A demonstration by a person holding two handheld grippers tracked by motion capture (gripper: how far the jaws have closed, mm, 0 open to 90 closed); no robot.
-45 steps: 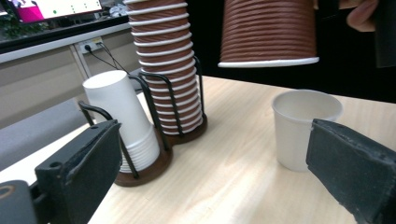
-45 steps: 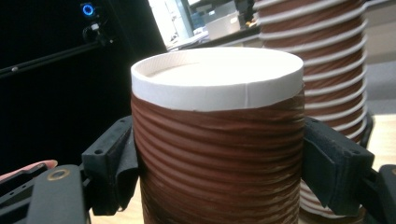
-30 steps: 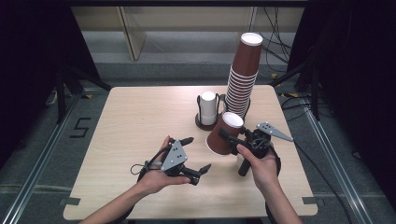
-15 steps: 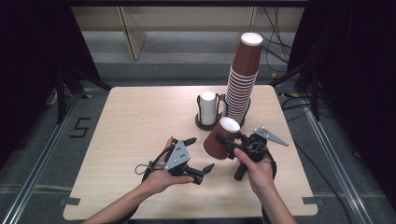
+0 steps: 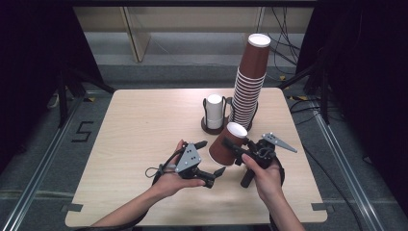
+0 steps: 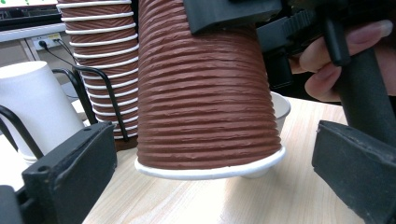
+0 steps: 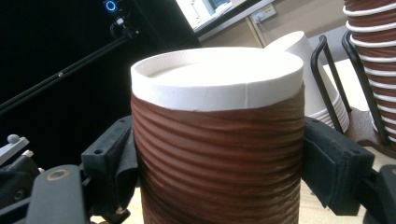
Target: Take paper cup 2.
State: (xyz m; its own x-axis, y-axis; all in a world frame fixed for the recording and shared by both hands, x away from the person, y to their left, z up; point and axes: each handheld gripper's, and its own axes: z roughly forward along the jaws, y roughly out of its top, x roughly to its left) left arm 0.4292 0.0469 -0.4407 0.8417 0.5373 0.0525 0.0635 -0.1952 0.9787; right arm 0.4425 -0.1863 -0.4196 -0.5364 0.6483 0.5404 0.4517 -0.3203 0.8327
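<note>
While right gripper [image 5: 234, 148] clamps the brown cup [image 5: 226, 144] near the cup stack [image 5: 248, 86], left gripper [image 5: 211, 161] gapes unclenched beside it.

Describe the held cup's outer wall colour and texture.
Brown, with horizontal ribbing, on the cup; clearest in the left gripper view.

Brown ribbed paper cup [image 5: 227, 146]: upside down, tilted, lifted off table, near stack.

Held cup [image 5: 227, 144] before cup stack [image 5: 248, 82]; holder [image 5: 214, 113] left, apparently touching stack.
</note>
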